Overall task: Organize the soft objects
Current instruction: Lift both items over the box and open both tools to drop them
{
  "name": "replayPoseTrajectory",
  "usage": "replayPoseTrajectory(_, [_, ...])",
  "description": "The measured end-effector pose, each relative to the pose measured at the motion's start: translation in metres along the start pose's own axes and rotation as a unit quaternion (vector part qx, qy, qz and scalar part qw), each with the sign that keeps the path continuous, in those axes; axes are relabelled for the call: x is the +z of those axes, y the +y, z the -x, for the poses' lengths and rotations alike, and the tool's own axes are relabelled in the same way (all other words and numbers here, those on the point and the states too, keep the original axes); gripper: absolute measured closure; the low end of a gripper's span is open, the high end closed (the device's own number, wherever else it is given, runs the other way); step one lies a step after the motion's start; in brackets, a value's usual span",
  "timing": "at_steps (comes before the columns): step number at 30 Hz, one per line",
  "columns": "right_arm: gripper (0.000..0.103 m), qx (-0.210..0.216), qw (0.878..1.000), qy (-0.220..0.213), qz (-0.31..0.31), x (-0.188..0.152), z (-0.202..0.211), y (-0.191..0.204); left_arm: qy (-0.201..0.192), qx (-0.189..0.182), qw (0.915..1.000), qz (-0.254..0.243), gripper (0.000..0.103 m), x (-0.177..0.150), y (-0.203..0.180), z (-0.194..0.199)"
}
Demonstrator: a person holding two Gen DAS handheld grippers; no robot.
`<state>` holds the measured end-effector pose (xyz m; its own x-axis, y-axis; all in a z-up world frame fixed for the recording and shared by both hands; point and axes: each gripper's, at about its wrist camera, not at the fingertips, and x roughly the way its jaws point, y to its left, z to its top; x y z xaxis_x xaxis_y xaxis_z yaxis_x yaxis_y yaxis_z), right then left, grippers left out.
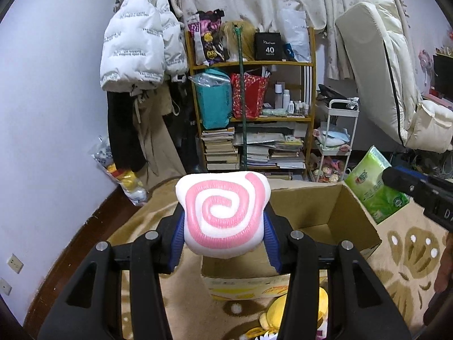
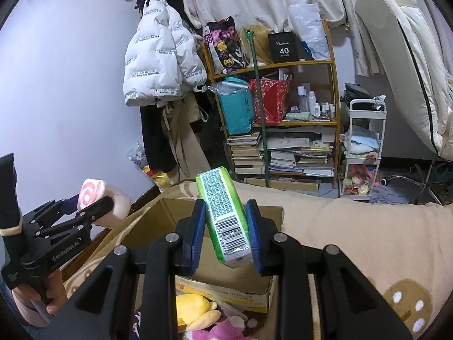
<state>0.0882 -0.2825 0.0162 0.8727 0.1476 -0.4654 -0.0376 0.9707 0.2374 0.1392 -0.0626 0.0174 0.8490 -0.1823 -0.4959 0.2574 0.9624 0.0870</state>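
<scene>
White cushion (image 1: 223, 212) with pink spiral (glossy); green tissue pack (image 2: 226, 215); yellow plush (image 2: 192, 310).

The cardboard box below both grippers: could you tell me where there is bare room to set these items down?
The cardboard box looks bare inside: its floor shows between the far wall and right flap. The blanket right of the box is also free. It is crowded at the box's near side, where the yellow plush and pink plush lie.
</scene>
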Motion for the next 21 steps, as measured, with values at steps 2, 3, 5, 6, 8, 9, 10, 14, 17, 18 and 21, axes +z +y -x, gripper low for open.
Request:
replayPoseTrajectory(2, [0.073,0.003,1.0,0.004,-0.001,-0.004,-0.008,-0.002,0.008,-0.001,1.0,0.001,0.056,-0.005,-0.002,-0.008])
replayPoseTrajectory(3, [0.073,0.005,1.0,0.007,-0.002,-0.007,-0.013,-0.003,0.013,-0.003,0.9999,0.001,0.056,-0.009,-0.002,-0.013])
replayPoseTrajectory(5, [0.073,0.009,1.0,0.012,-0.002,-0.011,-0.02,-0.004,0.022,-0.006,0.9998,-0.001,0.056,-0.014,-0.004,-0.021])
replayPoseTrajectory(6, [0.073,0.011,1.0,0.014,0.0,-0.013,-0.024,-0.004,0.026,-0.007,0.9996,-0.002,0.056,-0.017,-0.005,-0.025])
replayPoseTrajectory(8, [0.073,0.013,1.0,0.018,0.004,-0.017,-0.029,-0.004,0.033,-0.008,0.9994,-0.004,0.055,-0.022,-0.008,-0.032])
replayPoseTrajectory(9, [0.073,0.014,1.0,0.02,0.006,-0.018,-0.032,-0.005,0.036,-0.01,0.9993,-0.006,0.055,-0.024,-0.01,-0.036])
replayPoseTrajectory(10, [0.073,0.015,1.0,0.021,0.007,-0.018,-0.034,-0.006,0.039,-0.012,0.9991,-0.007,0.055,-0.025,-0.012,-0.039])
replayPoseTrajectory(14, [0.073,0.019,0.999,0.034,-0.007,-0.025,-0.044,-0.013,0.042,-0.012,0.9988,-0.022,0.052,-0.032,-0.019,-0.045])
replayPoseTrajectory(17, [0.073,0.025,0.998,0.045,-0.027,-0.031,-0.048,-0.02,0.05,-0.01,0.9982,-0.032,0.05,-0.038,-0.024,-0.05])
replayPoseTrajectory(18, [0.073,0.022,0.998,0.049,-0.026,-0.032,-0.05,-0.021,0.053,-0.009,0.998,-0.034,0.049,-0.04,-0.025,-0.052])
replayPoseTrajectory(21, [0.072,0.019,0.998,0.057,-0.019,-0.036,-0.053,-0.02,0.059,-0.002,0.9977,-0.034,0.045,-0.043,-0.024,-0.054])
